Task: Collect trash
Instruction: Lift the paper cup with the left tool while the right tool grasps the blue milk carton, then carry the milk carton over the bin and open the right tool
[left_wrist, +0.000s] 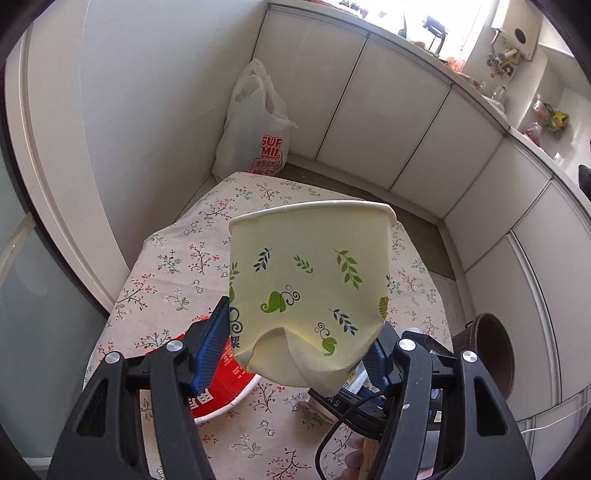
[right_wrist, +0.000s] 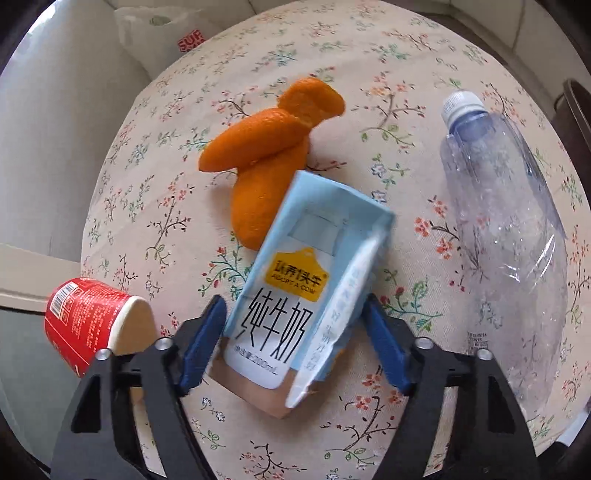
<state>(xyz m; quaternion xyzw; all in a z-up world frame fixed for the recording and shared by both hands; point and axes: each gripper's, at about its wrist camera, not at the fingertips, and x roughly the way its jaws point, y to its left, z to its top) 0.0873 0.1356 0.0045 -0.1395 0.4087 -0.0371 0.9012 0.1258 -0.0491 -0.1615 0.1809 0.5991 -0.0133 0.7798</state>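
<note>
— Holding a crumpled paper cup (left_wrist: 310, 291) in the left tool (left_wrist: 297, 354), pads pressed into its dented base, lifted clear of the floral tabletop (left_wrist: 177, 266).

— And the right tool (right_wrist: 293, 339)?

— Straddling the milk carton (right_wrist: 295, 288), part-open; left pad just beside the carton's edge, right pad apparently short of it. Not yet gripping, by the look.

— Risks?

— Carton lying askew between the pads, so likely to twist or squirt out on closing. Orange peel (right_wrist: 266, 155) touching its far end, liable to be dragged along. Red cup (right_wrist: 88, 321) tipped at the tabletop's edge, easily knocked off. Paper cup pinched only low down, prone to slipping free.

— Elsewhere?

— Clear plastic bottle (right_wrist: 506, 229) lying to the right, untouched.
</note>
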